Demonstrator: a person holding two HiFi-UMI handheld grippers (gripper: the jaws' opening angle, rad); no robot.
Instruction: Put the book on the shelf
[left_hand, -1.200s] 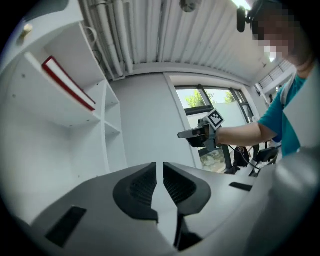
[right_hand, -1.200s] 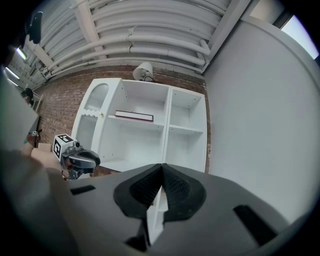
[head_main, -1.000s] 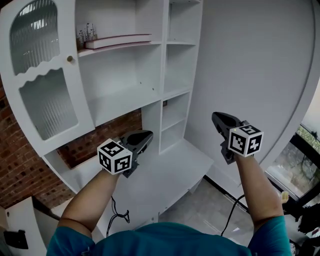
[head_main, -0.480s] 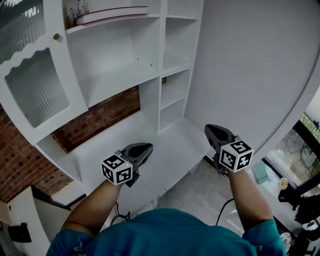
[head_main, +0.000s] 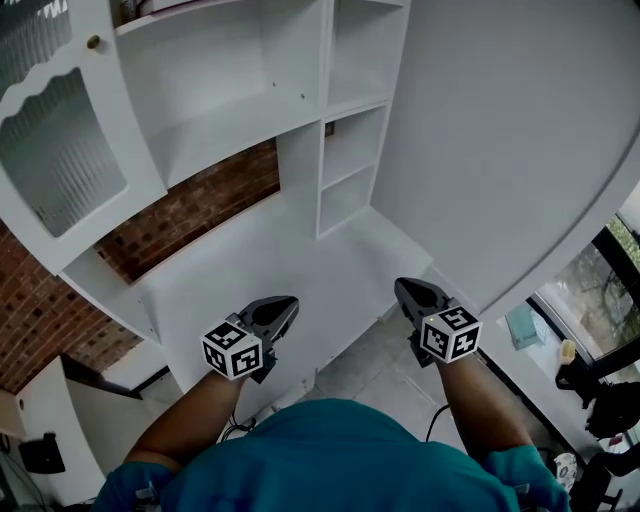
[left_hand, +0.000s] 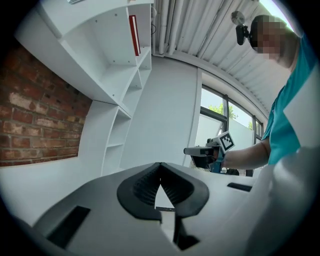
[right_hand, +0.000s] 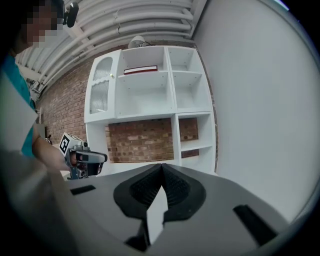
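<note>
Home-style room set up in a larger hall, white shelf unit with a ribbed glass door ahead of the right gripper, brick wall behind it, curved white wall to that gripper's right, ribbed ceiling above, tall windows ahead of the left gripper, tiled floor below.

No legible text, label, brand or number noted: marker cubes carry only black-and-white square patterns, and the red book is too small to read.

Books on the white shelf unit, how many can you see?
1. A red-edged book lies flat on the top open shelf, right of the glass door; more could hide behind its ribbed glass.
</note>
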